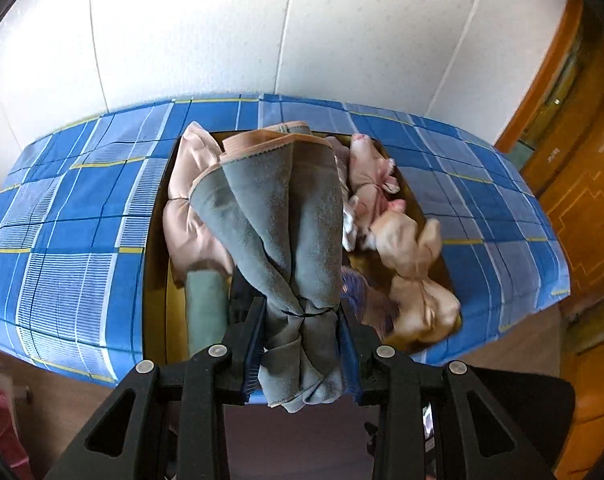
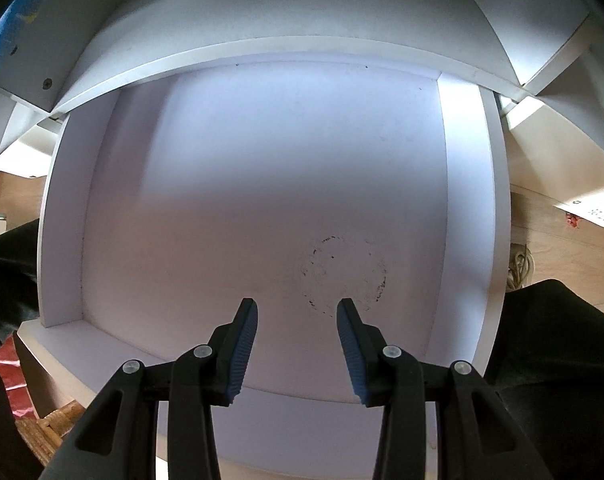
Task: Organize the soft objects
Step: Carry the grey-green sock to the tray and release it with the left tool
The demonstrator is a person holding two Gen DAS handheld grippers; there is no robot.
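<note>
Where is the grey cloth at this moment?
In the left wrist view, the grey cloth is clamped in the left gripper, above the box of pink clothes on the blue checked bed.

The white drawer point(image 2: 262, 200) lies bare and open under the right gripper point(image 2: 298, 344); pink bundles point(image 1: 405, 248) crowd the box point(image 1: 158, 240) beneath the left gripper point(image 1: 302, 344).

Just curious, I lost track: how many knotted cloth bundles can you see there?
3, maybe more hidden. A grey bundle is gripped in the left claw. A pink bundle lies at the box's far right, a peach bundle nearer. The grey one hides much.
</note>
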